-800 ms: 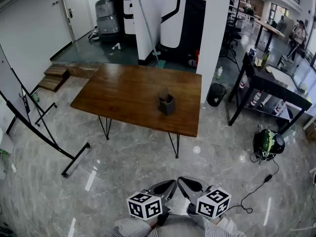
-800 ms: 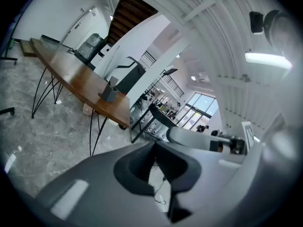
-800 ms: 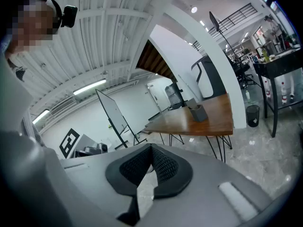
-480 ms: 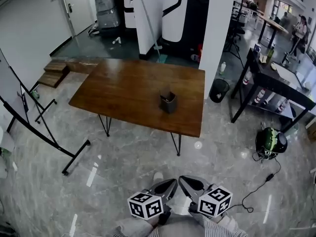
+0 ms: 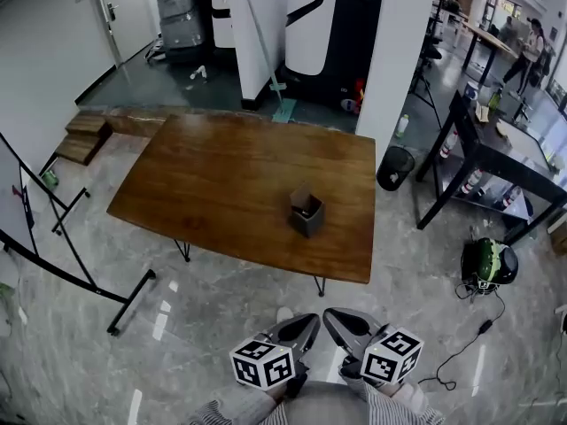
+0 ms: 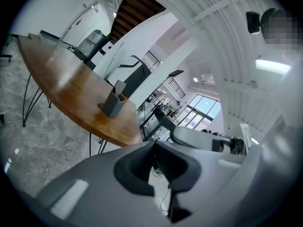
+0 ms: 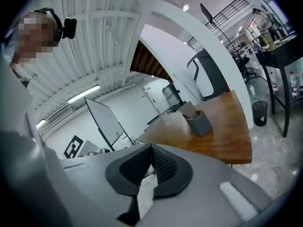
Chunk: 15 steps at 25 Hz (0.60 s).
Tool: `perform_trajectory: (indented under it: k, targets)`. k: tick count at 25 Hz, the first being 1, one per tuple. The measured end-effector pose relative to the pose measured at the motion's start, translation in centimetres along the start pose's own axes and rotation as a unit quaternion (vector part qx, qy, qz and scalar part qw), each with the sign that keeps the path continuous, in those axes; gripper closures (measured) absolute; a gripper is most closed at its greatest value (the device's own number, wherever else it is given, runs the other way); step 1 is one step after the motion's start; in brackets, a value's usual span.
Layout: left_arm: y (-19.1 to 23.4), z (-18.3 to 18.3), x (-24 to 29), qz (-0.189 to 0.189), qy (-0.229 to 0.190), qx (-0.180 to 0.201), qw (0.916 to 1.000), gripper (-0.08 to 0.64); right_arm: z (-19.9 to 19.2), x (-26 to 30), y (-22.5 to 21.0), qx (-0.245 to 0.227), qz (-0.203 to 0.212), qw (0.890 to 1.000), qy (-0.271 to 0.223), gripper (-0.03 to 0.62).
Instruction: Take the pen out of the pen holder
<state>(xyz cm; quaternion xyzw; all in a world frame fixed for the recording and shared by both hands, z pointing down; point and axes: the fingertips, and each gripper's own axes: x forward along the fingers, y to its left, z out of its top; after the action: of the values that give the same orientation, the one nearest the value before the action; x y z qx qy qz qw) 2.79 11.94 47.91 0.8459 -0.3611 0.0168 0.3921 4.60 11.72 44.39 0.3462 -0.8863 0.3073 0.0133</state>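
Head view: the dark grey square pen holder [image 5: 306,213] stands upright near the brown wooden table's [image 5: 213,175] near right edge, with the white pillar [image 5: 394,51] and black bin [image 5: 394,166] beyond. Grey marble floor [image 5: 221,317] separates it from the left gripper [image 5: 299,328] and right gripper [image 5: 344,324]. Left gripper view: jaws clenched, empty. Right gripper view: clenched, empty too. The pen is too small to make out.

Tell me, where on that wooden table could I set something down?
Nearly anywhere: the wooden table is bare apart from the grey pen holder near its front right. The whole left half, from far edge to near edge, is free. The black side table at the right is crowded with bottles.
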Motion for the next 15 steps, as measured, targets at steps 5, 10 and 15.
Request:
perform_trajectory:
  k: [5, 10, 15]
  targets:
    - [3.4, 5.9, 3.1, -0.006, 0.002, -0.008, 0.9999, 0.552, 4.3, 5.2, -2.9, -0.003, -0.008, 1.000, 0.003, 0.592]
    - [6.9, 11.4, 5.8, -0.012, 0.002, -0.008, 0.9999, 0.552, 8.0, 10.2, -5.6, -0.006, -0.015, 1.000, 0.005, 0.592]
    - [9.5, 14.4, 8.0, -0.015, 0.015, -0.010, 0.9997, 0.552, 10.5, 13.3, -7.8, 0.001, -0.027, 1.000, -0.002, 0.592]
